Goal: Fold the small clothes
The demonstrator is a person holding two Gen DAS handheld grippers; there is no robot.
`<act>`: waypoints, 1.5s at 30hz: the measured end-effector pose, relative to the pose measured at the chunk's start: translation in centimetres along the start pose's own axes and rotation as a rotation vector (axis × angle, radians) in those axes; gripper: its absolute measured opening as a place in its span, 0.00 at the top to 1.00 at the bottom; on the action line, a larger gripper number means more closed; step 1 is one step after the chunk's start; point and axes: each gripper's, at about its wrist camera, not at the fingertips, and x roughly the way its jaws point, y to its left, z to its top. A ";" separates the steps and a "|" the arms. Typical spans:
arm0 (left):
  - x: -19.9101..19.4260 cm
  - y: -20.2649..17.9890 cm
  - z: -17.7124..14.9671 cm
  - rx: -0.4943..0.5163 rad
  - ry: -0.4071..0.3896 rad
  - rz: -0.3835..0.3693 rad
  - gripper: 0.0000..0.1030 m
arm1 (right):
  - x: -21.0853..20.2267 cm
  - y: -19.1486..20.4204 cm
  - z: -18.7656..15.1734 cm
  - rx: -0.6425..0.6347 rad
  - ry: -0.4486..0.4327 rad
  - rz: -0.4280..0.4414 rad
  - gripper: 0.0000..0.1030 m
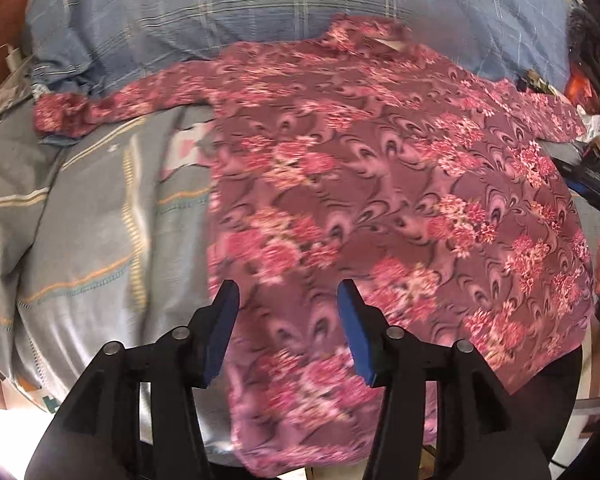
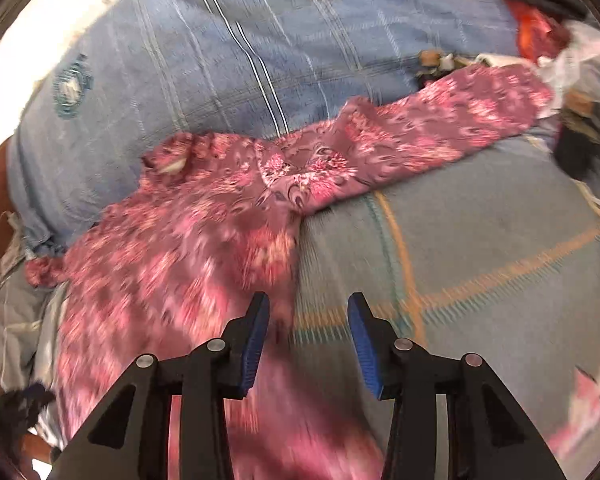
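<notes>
A small maroon top with a pink flower print (image 1: 380,184) lies spread flat on a bed, collar at the far end, both sleeves stretched out to the sides. My left gripper (image 1: 288,296) is open and empty above the top's near left hem. In the right wrist view the same top (image 2: 188,240) fills the left half, with one sleeve (image 2: 440,136) reaching to the far right. My right gripper (image 2: 308,312) is open and empty, above the top's right side edge where it meets the sheet.
A blue checked pillow (image 1: 260,4) lies behind the collar, also in the right wrist view (image 2: 260,48). The grey striped bedsheet (image 1: 92,232) lies under the top. A pile of dark and orange clutter (image 2: 560,40) sits at the far right.
</notes>
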 end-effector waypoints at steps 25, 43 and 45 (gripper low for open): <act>5.0 -3.7 4.4 0.012 -0.077 0.054 0.24 | -1.7 -0.5 -2.5 -0.272 -0.037 0.057 0.81; 6.9 -4.1 6.4 0.034 -0.111 -0.070 0.12 | -8.2 -26.4 23.4 0.307 -0.090 -0.328 0.43; 7.1 -4.0 6.5 0.036 -0.114 -0.069 0.08 | -6.2 -25.6 24.0 0.238 -0.056 -0.396 0.43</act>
